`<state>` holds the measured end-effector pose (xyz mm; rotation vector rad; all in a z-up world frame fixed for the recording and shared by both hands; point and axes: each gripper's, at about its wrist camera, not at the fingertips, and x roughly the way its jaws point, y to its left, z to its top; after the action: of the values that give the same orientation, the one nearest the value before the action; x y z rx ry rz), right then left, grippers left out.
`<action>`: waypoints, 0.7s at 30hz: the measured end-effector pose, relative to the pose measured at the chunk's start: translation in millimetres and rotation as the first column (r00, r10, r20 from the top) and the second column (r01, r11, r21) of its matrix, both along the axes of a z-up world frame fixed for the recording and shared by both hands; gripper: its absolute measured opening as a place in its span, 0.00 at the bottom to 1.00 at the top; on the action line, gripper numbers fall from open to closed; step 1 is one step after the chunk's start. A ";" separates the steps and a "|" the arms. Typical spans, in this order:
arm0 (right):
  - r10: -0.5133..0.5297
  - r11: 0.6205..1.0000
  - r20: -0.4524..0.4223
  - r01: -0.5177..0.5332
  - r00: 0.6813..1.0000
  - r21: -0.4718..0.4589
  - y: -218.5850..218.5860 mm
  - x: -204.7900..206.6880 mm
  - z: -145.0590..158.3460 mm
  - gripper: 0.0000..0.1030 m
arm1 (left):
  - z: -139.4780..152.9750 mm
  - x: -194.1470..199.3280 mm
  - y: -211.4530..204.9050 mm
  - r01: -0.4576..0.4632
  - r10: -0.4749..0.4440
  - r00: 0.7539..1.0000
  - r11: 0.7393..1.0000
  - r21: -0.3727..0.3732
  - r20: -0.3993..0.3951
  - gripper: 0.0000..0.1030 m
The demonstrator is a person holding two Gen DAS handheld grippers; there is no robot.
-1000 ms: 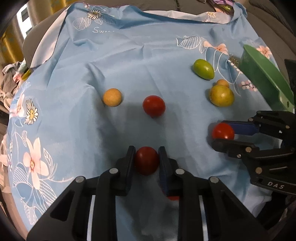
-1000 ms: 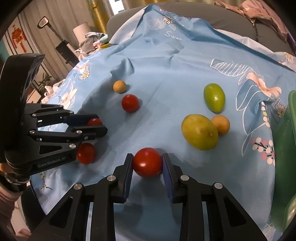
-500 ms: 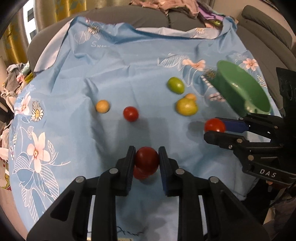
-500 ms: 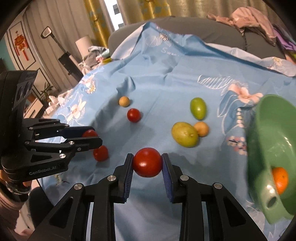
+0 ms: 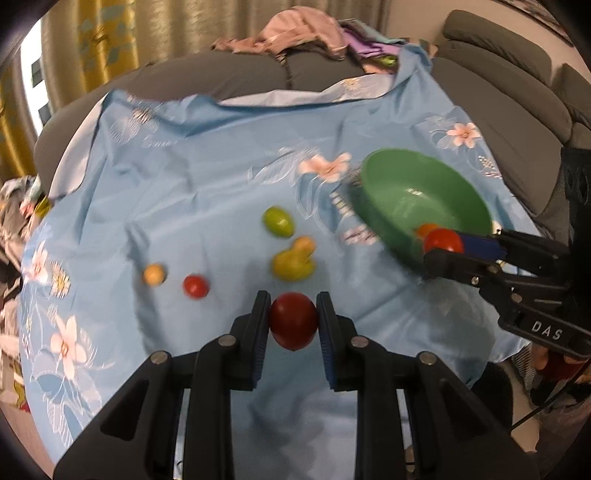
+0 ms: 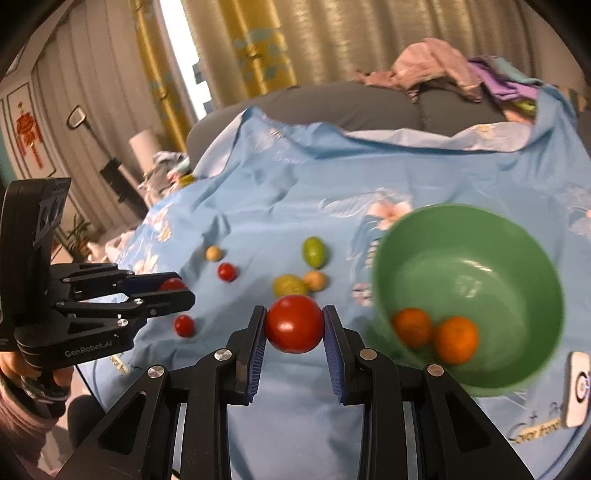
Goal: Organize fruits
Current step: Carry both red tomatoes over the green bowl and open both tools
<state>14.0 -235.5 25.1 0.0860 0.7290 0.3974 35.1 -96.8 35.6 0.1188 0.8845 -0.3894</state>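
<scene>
My left gripper is shut on a dark red tomato and holds it above the blue cloth. My right gripper is shut on a red tomato just left of the green bowl; it shows in the left wrist view at the bowl's near rim. Two oranges lie in the bowl. On the cloth lie a green fruit, a yellow fruit, a small orange fruit, a tan ball and two small tomatoes.
The cloth covers a grey sofa with a heap of clothes at the back. A white device lies on the cloth right of the bowl. Curtains hang behind.
Both grippers have risen off the cloth with their tomatoes. The right gripper has moved right to the green bowl, which now shows its inside with two oranges.
</scene>
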 end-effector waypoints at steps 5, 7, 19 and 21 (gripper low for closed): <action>-0.071 0.997 0.017 0.071 0.997 0.019 -29.7 -2.8 2.5 0.31 | 10.5 9.2 -32.6 0.044 -0.044 0.999 0.999 -0.006 0.029 0.24; -0.094 0.995 0.020 0.093 0.995 0.024 -38.1 -3.6 3.1 0.31 | 13.0 13.7 -48.2 0.073 -0.073 0.997 0.997 -0.007 0.038 0.24; -0.206 0.978 0.004 0.205 0.979 0.037 -83.2 3.7 -5.9 0.31 | 4.8 36.3 -126.4 0.199 -0.200 0.979 0.979 0.038 0.049 0.25; -0.212 0.977 0.000 0.212 0.977 0.034 -87.5 5.5 -8.4 0.31 | 0.2 40.1 -133.4 0.206 -0.208 0.977 0.978 0.047 0.040 0.25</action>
<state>19.4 -323.0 16.6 0.1937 0.7017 0.2062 75.2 -230.2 35.8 0.2590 0.8387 -0.5601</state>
